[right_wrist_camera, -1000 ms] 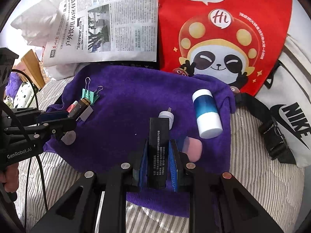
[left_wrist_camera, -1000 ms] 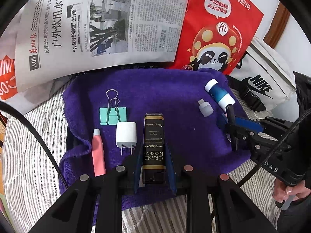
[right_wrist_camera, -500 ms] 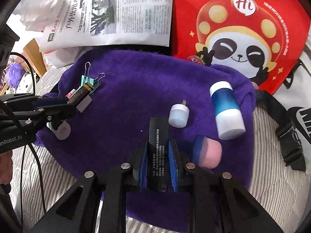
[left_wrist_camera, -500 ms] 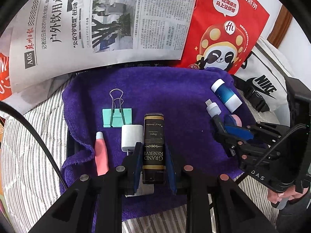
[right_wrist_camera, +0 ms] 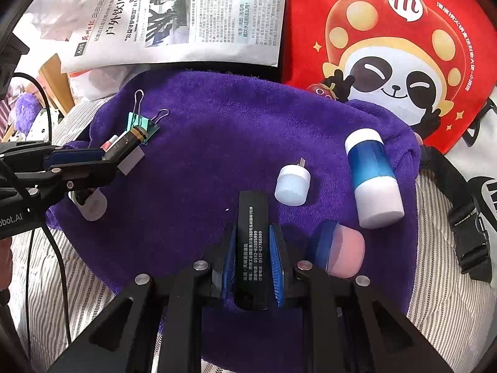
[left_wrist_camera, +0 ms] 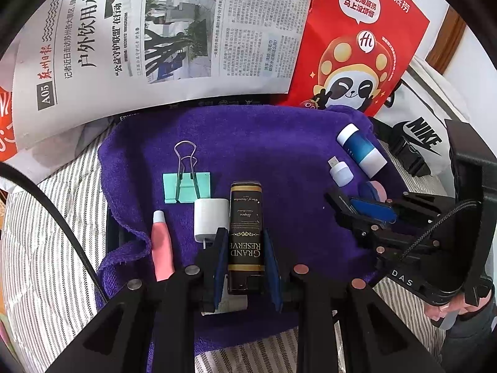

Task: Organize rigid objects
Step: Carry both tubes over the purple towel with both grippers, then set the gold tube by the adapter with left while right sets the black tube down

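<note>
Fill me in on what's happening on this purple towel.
A person holds a gripper in each hand over the purple towel, sorting small items. The left gripper is shut on a black and gold box, beside a white charger, a pink tube and a green binder clip. The right gripper is shut on a black box, near a small white plug, a blue and white bottle and a pink-lidded jar.

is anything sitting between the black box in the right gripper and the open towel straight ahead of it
Nothing visible does. The right gripper is shut on the black box, and the purple towel directly beyond its tip is bare. The small white adapter and pink-capped jar lie off to its right side.
</note>
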Motion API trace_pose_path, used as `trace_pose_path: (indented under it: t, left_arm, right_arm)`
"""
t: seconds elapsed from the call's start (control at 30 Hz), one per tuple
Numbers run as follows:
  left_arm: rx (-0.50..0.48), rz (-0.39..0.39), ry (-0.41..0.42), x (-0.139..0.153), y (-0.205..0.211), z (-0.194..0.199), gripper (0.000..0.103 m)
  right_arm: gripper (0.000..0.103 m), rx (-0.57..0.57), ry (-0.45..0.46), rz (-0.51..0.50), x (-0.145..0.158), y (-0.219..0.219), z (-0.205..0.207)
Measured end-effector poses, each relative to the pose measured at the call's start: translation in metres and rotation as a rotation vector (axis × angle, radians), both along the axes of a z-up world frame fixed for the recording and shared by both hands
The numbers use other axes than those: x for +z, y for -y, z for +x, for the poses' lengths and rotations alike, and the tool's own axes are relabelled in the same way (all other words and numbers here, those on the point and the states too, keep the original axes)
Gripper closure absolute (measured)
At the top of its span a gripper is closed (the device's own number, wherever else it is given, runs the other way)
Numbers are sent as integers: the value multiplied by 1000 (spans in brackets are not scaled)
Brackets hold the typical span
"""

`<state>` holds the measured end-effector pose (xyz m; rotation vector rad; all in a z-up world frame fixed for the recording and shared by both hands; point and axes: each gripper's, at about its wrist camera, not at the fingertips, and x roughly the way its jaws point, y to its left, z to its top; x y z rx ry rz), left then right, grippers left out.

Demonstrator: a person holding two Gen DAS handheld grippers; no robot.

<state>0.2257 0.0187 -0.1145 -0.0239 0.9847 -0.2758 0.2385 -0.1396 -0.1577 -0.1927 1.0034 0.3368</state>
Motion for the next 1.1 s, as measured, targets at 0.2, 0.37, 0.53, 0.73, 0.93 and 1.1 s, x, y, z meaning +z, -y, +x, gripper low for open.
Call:
trace_pose_path:
  t: [0.2, 0.37, 0.53, 0.73, 0.93, 1.1]
  left_arm:
    - [-5, 1, -3, 0, 0, 0, 80]
    - [-9, -1, -4, 1, 0, 0, 80]
    - [-17, 3, -8, 0, 1, 1, 80]
    - [-25, 5, -12, -1, 1, 4, 80]
    - [-34, 9, -16, -2, 3, 8, 80]
    - [-50, 15, -23, -4, 9, 12, 80]
  right_arm:
    - [81, 1, -5, -8, 1, 0, 0]
    - [81, 3, -5, -9, 0, -1, 1]
    - [81, 8, -4, -21, 0, -4, 1]
    - [78, 12, -16, -10, -1, -4, 2]
    - [68, -1, -14, -2, 2, 1, 0]
    - [60, -5, 10, 8, 11, 7, -7]
